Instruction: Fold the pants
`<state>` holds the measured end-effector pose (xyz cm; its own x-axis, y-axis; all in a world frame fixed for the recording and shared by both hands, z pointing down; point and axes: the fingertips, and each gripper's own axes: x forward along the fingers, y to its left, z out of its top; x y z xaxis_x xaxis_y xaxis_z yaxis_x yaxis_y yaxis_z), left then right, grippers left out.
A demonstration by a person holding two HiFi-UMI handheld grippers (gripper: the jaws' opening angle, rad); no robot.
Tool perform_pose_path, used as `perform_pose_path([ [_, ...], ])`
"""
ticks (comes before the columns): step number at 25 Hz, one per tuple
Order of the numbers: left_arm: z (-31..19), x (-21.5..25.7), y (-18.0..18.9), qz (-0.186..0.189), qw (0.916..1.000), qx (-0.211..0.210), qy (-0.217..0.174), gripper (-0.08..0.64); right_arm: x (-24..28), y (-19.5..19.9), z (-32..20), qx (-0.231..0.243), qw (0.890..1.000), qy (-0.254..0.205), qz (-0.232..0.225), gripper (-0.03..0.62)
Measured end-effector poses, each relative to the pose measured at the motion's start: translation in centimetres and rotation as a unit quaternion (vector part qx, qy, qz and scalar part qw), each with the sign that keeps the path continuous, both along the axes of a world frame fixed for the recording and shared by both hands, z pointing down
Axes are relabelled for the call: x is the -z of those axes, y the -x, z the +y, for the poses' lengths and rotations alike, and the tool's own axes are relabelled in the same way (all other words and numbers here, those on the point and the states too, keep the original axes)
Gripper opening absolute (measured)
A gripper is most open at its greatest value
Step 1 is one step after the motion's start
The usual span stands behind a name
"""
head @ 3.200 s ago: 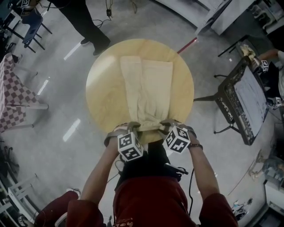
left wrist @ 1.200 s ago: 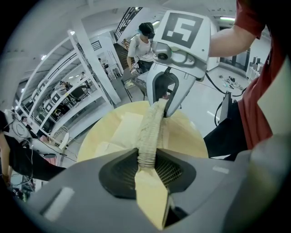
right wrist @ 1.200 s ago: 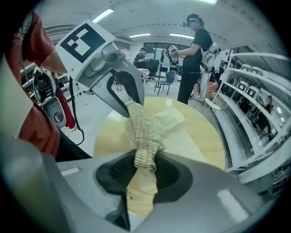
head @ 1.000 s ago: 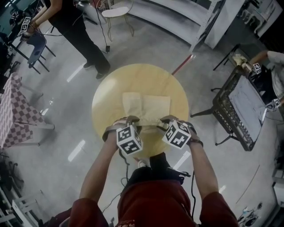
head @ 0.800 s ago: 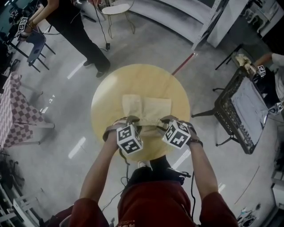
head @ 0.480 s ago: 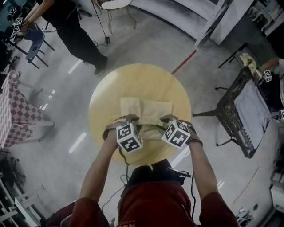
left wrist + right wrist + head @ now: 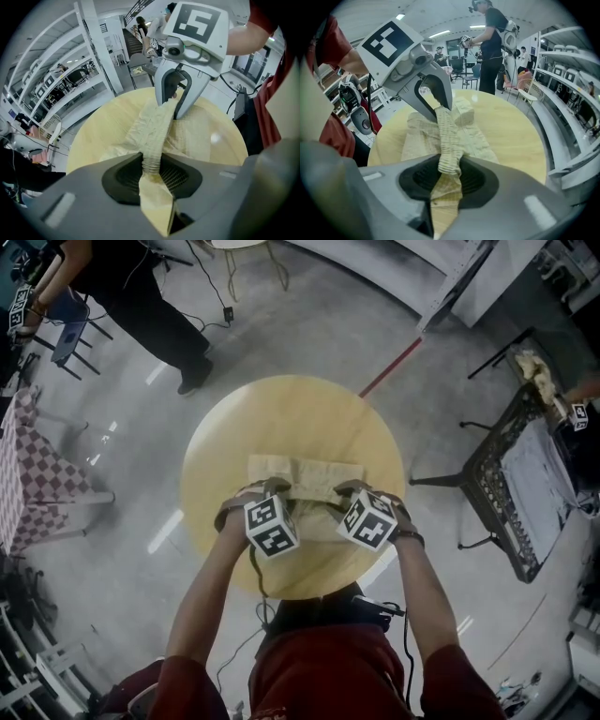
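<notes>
Cream pants [image 7: 305, 472] lie across the middle of the round wooden table [image 7: 291, 413], doubled over into a short wide stack. My left gripper [image 7: 277, 493] and right gripper [image 7: 341, 495] stand side by side at the stack's near edge, each shut on the ribbed waistband. In the left gripper view the waistband [image 7: 151, 140] runs out of my left gripper [image 7: 152, 174] to the right gripper [image 7: 174, 107] opposite. In the right gripper view the same band [image 7: 447, 140] stretches from my right gripper [image 7: 446, 177] to the left gripper [image 7: 437, 108]. The rest of the pants [image 7: 464, 133] rests on the tabletop.
A person in black [image 7: 141, 296] stands on the floor beyond the table at the upper left. A black metal rack [image 7: 514, 479] is at the right, a checkered cloth [image 7: 33, 479] at the left. White shelving [image 7: 56, 84] lines the room.
Both grippers have carried the waistband away from me over the legs and down toward the table. The long spread pants now form a short folded stack.
</notes>
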<state>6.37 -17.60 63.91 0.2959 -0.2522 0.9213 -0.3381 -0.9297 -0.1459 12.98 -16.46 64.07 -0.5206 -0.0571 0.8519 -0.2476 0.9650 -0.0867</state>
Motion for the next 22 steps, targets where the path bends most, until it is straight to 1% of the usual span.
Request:
perform_pose_path([
  [7,-0.9,-1.3,0.2,0.003,0.9998,0.017,0.008,0.119,-0.9,0.0,-1.0,-0.001,1.000,0.009,-0.004,0.107],
  [10,-1.2,-1.3,0.2,0.004,0.9998,0.022,0.000,0.139,-0.9,-0.1,-1.4,-0.011,1.000,0.007,-0.008,0.113],
  [12,-1.7,-0.9,0.4,0.006,0.9995,0.028,-0.014,0.164,-0.4,-0.2,-1.8,-0.022,1.000,-0.006,-0.014,0.130],
  [16,-3.1,0.1,0.9,0.006,0.9975,0.043,-0.056,0.175,0.6,-0.3,-3.0,-0.042,0.998,-0.044,-0.026,0.133],
  [19,-4.4,0.6,1.1,0.001,0.9951,0.052,-0.084,0.175,0.6,-0.2,-4.3,-0.048,0.995,-0.079,-0.020,0.133],
  [22,-5.5,0.5,1.1,-0.004,0.9931,0.060,-0.100,0.175,0.3,-0.4,-5.5,-0.054,0.993,-0.109,-0.010,0.133],
])
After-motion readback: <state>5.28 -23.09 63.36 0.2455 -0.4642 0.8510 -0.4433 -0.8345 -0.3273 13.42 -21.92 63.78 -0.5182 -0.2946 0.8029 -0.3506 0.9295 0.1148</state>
